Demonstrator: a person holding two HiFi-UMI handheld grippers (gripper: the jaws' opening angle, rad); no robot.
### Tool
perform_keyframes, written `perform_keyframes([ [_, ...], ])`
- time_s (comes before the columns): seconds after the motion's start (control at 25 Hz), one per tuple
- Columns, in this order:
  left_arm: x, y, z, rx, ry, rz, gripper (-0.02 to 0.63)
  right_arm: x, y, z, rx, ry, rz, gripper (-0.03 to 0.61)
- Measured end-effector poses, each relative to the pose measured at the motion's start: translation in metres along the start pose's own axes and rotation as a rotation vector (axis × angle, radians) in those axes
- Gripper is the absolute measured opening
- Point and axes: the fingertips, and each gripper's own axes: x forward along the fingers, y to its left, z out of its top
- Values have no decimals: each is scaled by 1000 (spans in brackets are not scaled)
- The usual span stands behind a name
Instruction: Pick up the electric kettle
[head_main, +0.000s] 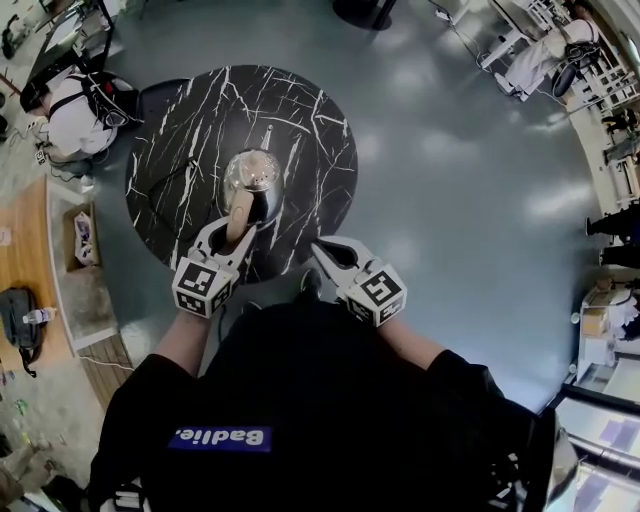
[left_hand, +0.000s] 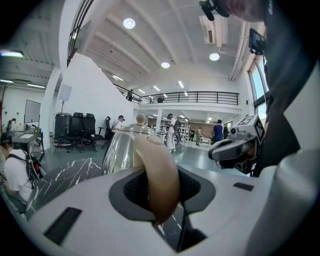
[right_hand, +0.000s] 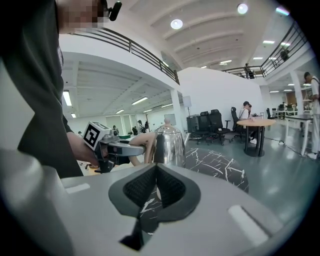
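Note:
A shiny steel electric kettle (head_main: 252, 175) with a beige handle (head_main: 238, 215) hangs over the round black marble table (head_main: 310, 130). My left gripper (head_main: 237, 228) is shut on that handle; in the left gripper view the handle (left_hand: 160, 180) fills the space between the pads, with the kettle body (left_hand: 120, 150) behind it. My right gripper (head_main: 325, 250) stays to the right of the kettle, apart from it, shut and holding nothing. The right gripper view shows the kettle (right_hand: 169, 145) clear of the table (right_hand: 220, 167), the left gripper (right_hand: 112, 147) clamped on its handle, and the right gripper (right_hand: 156, 192) itself.
A person (head_main: 75, 110) crouches at the table's left edge beside a wooden platform (head_main: 20, 260). Black office chairs (right_hand: 210, 122) and a small round wooden table (right_hand: 255, 122) stand further off. Grey floor surrounds the marble table.

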Motion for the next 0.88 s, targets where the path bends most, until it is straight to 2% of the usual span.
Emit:
perform_keyframes([
  [0.28,-29,-16,49,-4,-90,-1,107,3,0,26,-7,-41,-12,5],
  [0.48,-47,-26,74,-5,-144,-3,107,4,5,32,-25,-84,13,3],
  [0.68,-61,-34,86,-29,-158,-1,107,6,16,43,-35,-107,39,3],
  [0.88,-64,-36,80,-37,-145,6,107,9,24,45,-47,-115,69,3],
])
